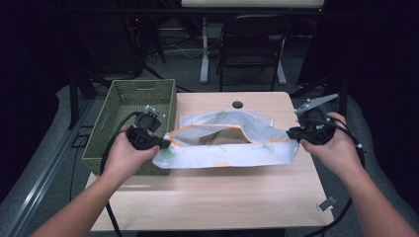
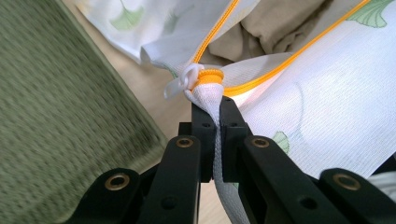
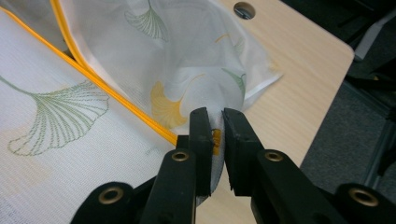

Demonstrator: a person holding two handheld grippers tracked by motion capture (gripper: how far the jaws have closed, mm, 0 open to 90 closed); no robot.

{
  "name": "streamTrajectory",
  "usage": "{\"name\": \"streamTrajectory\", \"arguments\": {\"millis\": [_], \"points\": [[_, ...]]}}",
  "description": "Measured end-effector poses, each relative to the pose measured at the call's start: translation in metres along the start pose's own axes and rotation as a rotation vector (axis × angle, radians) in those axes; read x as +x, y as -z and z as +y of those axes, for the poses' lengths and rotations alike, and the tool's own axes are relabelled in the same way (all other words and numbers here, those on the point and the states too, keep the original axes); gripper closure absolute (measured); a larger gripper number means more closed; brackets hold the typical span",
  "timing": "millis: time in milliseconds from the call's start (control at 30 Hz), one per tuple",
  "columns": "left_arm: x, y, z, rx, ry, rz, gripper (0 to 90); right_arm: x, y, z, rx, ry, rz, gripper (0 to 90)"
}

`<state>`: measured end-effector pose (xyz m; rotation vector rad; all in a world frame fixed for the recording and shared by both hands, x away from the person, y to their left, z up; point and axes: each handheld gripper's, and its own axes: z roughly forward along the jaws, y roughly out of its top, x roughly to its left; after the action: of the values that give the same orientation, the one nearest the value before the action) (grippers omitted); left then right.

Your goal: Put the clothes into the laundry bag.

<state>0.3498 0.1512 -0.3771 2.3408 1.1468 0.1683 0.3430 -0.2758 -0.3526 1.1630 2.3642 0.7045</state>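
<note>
Two grips: both ends of the mesh laundry bag (image 1: 232, 148) are pinched, and it lies stretched across the middle of the table (image 1: 212, 197), mouth open.
Left gripper (image 1: 165, 144): jaws clamped on the bunched white corner of the bag, just below the orange zipper end (image 2: 208, 76) and its white pull tab (image 2: 180, 84).
Right gripper (image 1: 292, 133): jaws pinching the opposite corner at the orange zipper tape (image 3: 93, 77) — only a thin bite of fabric sits between them.
Contents: beige cloth (image 1: 225, 137) inside, seen through the open mouth.
Neighbour: green woven basket (image 1: 132, 118) touching or just beside the bag's left end, at the table's left edge.
Risk 1: right corner slips out — the bite is shallow, and extra outward tension would likely pull it free.
Risk 2: left grip holds fabric, not the pull tab, so the zipper can't be run from here without regrasping; letting go would slacken the bag.
Risk 3: uneven lift tips the open mouth and the cloth could slide out.
Risk 4: swinging left could snag the bag or cable on the basket rim.
</note>
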Motion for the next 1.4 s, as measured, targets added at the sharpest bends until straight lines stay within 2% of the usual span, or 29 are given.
{"name": "streamTrajectory", "arguments": {"millis": [133, 267, 333, 467, 600, 633, 833, 933, 1133, 1267, 1400], "points": [[0.000, -0.012, -0.025, -0.025, 0.028, -0.040, 87.9, 0.009, -0.008, -0.022, -0.007, -0.012, 0.016, 82.1], [-0.004, -0.029, -0.048, -0.035, 0.035, -0.046, 87.6, 0.018, -0.017, -0.044, -0.012, -0.030, 0.045, 82.0], [-0.007, -0.036, -0.060, -0.048, 0.035, -0.055, 87.6, 0.024, -0.022, -0.057, -0.015, -0.031, 0.042, 82.0], [-0.010, -0.050, -0.079, -0.054, 0.046, -0.068, 87.3, 0.033, -0.032, -0.083, -0.021, -0.068, 0.050, 81.9], [-0.013, -0.065, -0.095, -0.045, 0.033, -0.051, 86.9, 0.039, -0.043, -0.102, -0.018, -0.088, 0.059, 81.8], [-0.013, -0.068, -0.099, -0.041, 0.041, -0.053, 86.9, 0.041, -0.046, -0.105, -0.019, -0.092, 0.056, 81.8], [-0.012, -0.086, -0.117, -0.029, 0.063, -0.058, 86.9, 0.048, -0.062, -0.123, 0.003, -0.110, 0.056, 81.8], [-0.011, -0.094, -0.124, -0.024, 0.070, -0.041, 86.8, 0.050, -0.068, -0.129, -0.013, -0.130, 0.060, 81.8], [-0.012, -0.106, -0.136, -0.020, 0.064, -0.011, 86.8, 0.054, -0.079, -0.140, 0.008, -0.143, 0.059, 81.6], [-0.013, -0.111, -0.142, -0.015, 0.058, -0.018, 86.5, 0.057, -0.084, -0.147, 0.006, -0.146, 0.052, 81.5], [-0.013, -0.114, -0.145, -0.008, 0.072, -0.026, 86.0, 0.057, -0.086, -0.152, 0.017, -0.164, 0.057, 81.5]]}}
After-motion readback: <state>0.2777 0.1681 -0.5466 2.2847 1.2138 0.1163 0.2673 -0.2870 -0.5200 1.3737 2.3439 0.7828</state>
